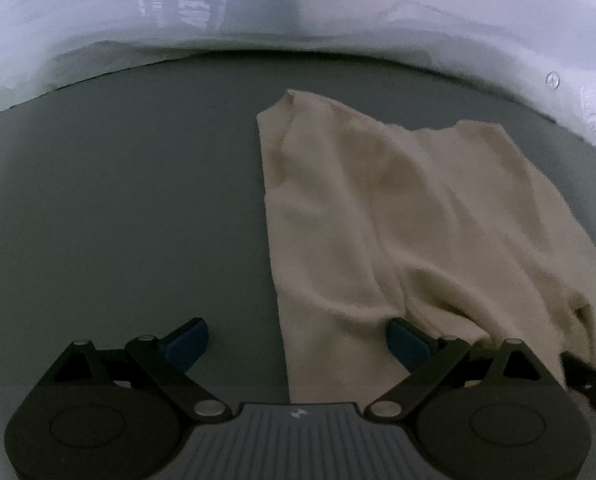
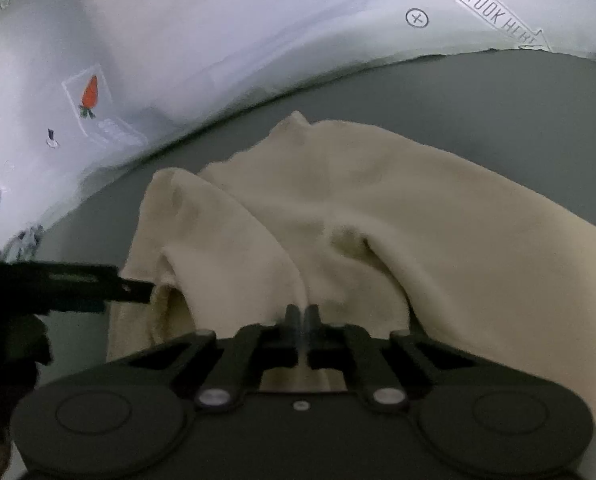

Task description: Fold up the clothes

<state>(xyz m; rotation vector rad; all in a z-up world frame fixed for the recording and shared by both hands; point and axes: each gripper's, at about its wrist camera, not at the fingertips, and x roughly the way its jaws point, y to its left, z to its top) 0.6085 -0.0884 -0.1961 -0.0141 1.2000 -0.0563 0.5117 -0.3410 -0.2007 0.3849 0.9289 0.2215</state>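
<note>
So the cream garment [image 1: 398, 216] is lying on a dark grey table [image 1: 118, 200], bunched and rumpled rather than flat. From the left wrist camera it covers the right half of the surface, with one straight edge running from the far side down toward the camera and a pointed corner at the far end.

The left gripper [image 1: 296, 346] has its blue-padded fingers [image 1: 188, 344] spread wide apart. One finger sits over bare table, the other is right at the cloth's near fold, and the garment's edge runs down between the two. Nothing is pinched there as far as I can see.

The right gripper [image 2: 301, 316] is the opposite: fingers pressed together with a ridge of the cream fabric rising right from the tips, so it looks clamped on the garment. The cloth humps up on both sides of that pinch, one lobe to the left and a bigger sweep off to the right.

Also in the right wrist view, the left gripper shows as a dark bar at the left, with its tip at the left lobe of fabric.

Behind the table is a white backdrop [image 2: 218, 40] with a carrot picture [image 2: 90, 92] and a "LOOK HERE" arrow label [image 2: 502, 18].
</note>
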